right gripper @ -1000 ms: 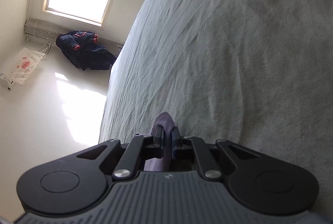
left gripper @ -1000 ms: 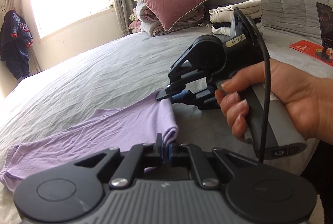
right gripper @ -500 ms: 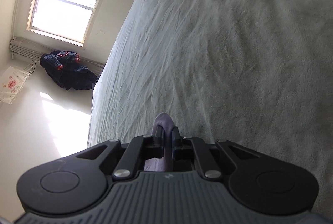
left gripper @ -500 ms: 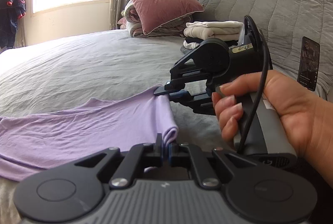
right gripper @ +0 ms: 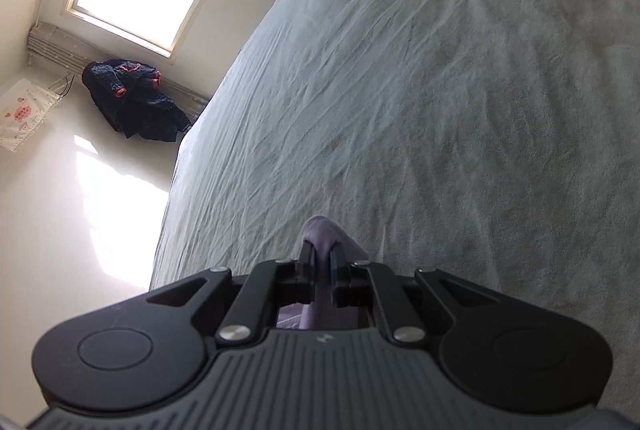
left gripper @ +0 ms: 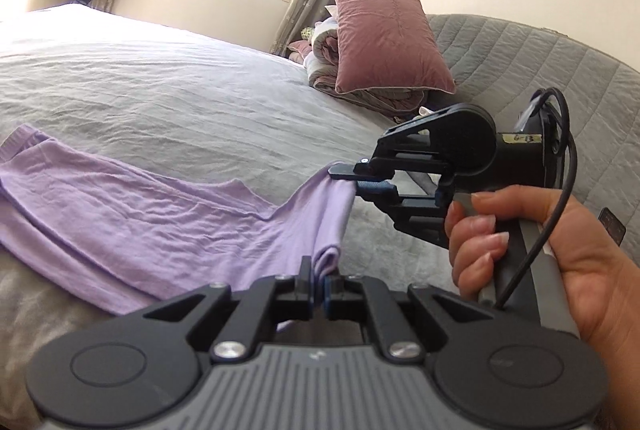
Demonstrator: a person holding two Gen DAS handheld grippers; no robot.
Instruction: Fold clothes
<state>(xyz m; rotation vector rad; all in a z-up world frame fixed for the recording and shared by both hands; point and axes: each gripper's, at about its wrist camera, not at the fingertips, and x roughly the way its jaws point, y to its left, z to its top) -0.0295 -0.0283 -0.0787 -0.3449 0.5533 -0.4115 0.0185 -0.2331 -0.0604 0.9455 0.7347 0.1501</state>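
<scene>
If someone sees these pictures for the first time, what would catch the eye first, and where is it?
First is the lilac garment, spread over the grey bed at the lower left, one edge lifted. The left hand-held gripper and the right hand-held gripper both pinch that edge. Next comes the mauve pillow, propped on folded bedding near the quilted headboard.

A handwritten label [left gripper: 520, 138] on the right gripper [left gripper: 354, 178] reads "6-13".

The shirt [left gripper: 132, 206] lay on the bed [left gripper: 200, 98], stretching toward nine o'clock from the left gripper [left gripper: 318, 284]. The right gripper [left gripper: 360, 179] stood at one o'clock; the pillow [left gripper: 388, 38] sat behind it on folded bedding [left gripper: 360, 92].
</scene>
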